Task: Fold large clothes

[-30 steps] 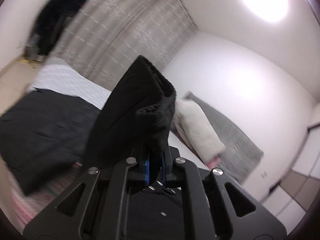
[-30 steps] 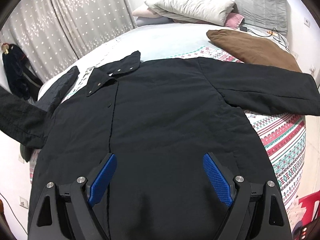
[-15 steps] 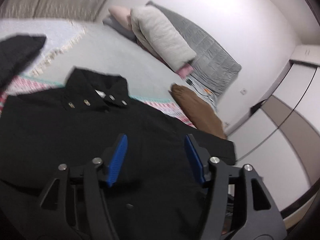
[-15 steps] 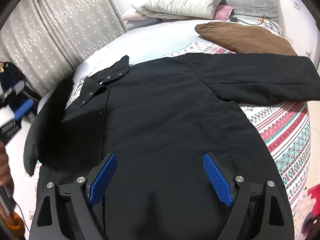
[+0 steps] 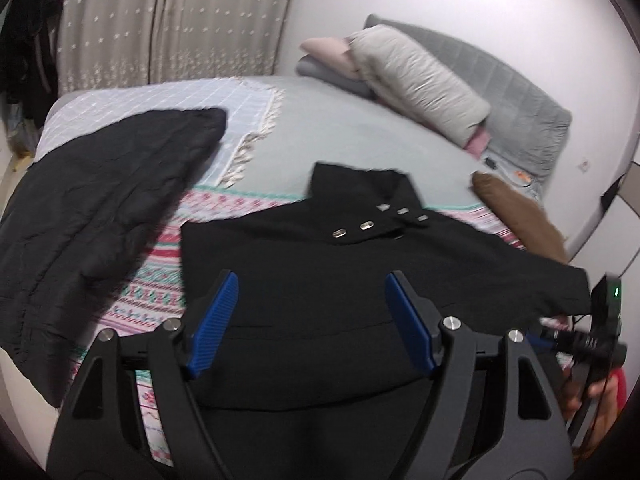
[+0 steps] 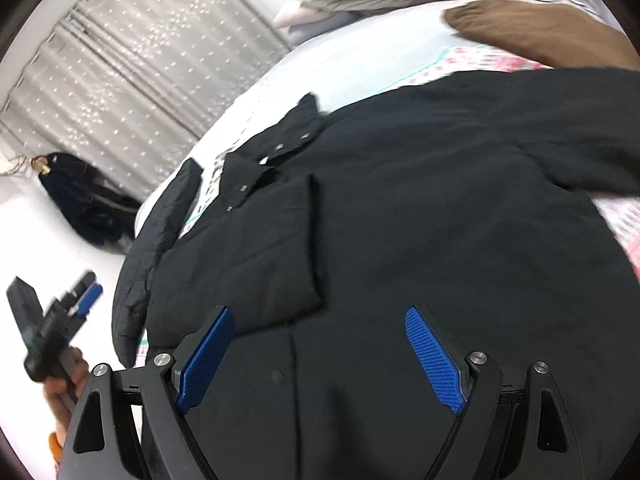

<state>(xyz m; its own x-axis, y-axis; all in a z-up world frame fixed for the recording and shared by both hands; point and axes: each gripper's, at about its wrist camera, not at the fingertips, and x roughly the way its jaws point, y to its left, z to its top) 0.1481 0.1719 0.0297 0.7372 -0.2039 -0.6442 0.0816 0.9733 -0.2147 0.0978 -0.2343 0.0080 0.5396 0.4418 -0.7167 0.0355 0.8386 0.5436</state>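
Observation:
A large black coat (image 5: 328, 264) lies spread on the bed, collar with metal snaps (image 5: 380, 216) toward the pillows. In the right wrist view the coat (image 6: 440, 208) has its left sleeve (image 6: 256, 252) folded across the chest. Its right sleeve (image 6: 568, 120) stretches out sideways. My left gripper (image 5: 312, 320) is open and empty, held above the coat's lower part. My right gripper (image 6: 316, 356) is open and empty above the coat's front. The left gripper also shows at the left edge of the right wrist view (image 6: 60, 312).
A second black quilted garment (image 5: 88, 220) lies at the bed's left edge. A brown cushion (image 5: 516, 216) and stacked pillows (image 5: 416, 80) lie near the grey headboard (image 5: 520, 100). A patterned blanket (image 5: 160, 264) covers the bed. Curtains (image 5: 168, 20) hang behind.
My left gripper held the black sleeve one second ago, then let it go; the sleeve now lies folded over the coat's chest. The left gripper has drawn back. The right gripper shifted nearer the coat.

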